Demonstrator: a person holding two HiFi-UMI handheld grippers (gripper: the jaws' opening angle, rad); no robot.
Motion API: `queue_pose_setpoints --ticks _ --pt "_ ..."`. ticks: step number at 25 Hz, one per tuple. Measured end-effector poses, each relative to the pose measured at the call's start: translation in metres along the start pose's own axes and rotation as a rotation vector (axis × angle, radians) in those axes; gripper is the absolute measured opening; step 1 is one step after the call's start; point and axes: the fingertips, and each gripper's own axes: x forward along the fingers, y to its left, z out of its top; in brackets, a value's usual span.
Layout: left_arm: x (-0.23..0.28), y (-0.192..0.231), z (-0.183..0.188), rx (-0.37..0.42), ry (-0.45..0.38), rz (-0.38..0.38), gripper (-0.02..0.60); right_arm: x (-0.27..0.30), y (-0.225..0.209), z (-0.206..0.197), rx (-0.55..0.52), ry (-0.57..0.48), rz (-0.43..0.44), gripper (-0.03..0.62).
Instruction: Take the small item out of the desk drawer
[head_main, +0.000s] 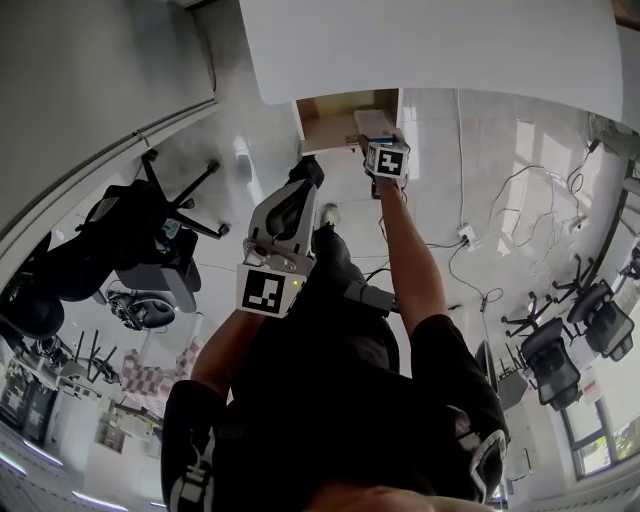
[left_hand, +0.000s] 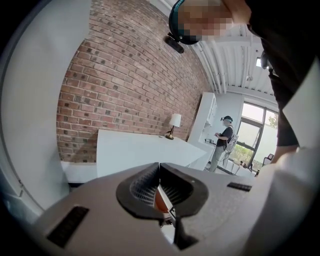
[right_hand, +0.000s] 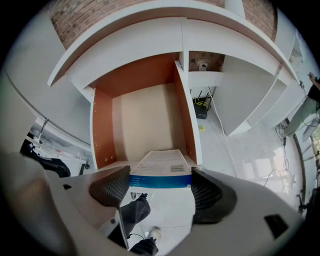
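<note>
The desk drawer (head_main: 328, 118) stands pulled out under the white desk top (head_main: 430, 50). Its wooden inside (right_hand: 145, 117) is bare behind the box. My right gripper (head_main: 378, 135) is at the drawer's front edge, shut on a small white box with a blue stripe (right_hand: 161, 172). The box (head_main: 374, 122) lies flat between the two black pads (right_hand: 111, 188), over the drawer's front rim. Held back near the person's body, my left gripper (head_main: 300, 185) points up toward the desk. In its own view the left gripper (left_hand: 159, 172) is shut, its pads meeting with nothing between them.
Black office chairs stand at the left (head_main: 150, 230) and the right (head_main: 560, 350). Cables and a socket (head_main: 466, 236) lie on the pale floor. The person's leg and shoe (right_hand: 142, 220) are below the drawer. Another person (left_hand: 224, 142) stands far off by a window.
</note>
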Motion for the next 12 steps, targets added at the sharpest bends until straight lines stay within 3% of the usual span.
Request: queue_pose_setpoints --ticks 12 --pt "-0.094 -0.084 0.018 0.052 -0.164 -0.009 0.009 -0.134 0.026 -0.030 0.006 -0.213 0.088 0.376"
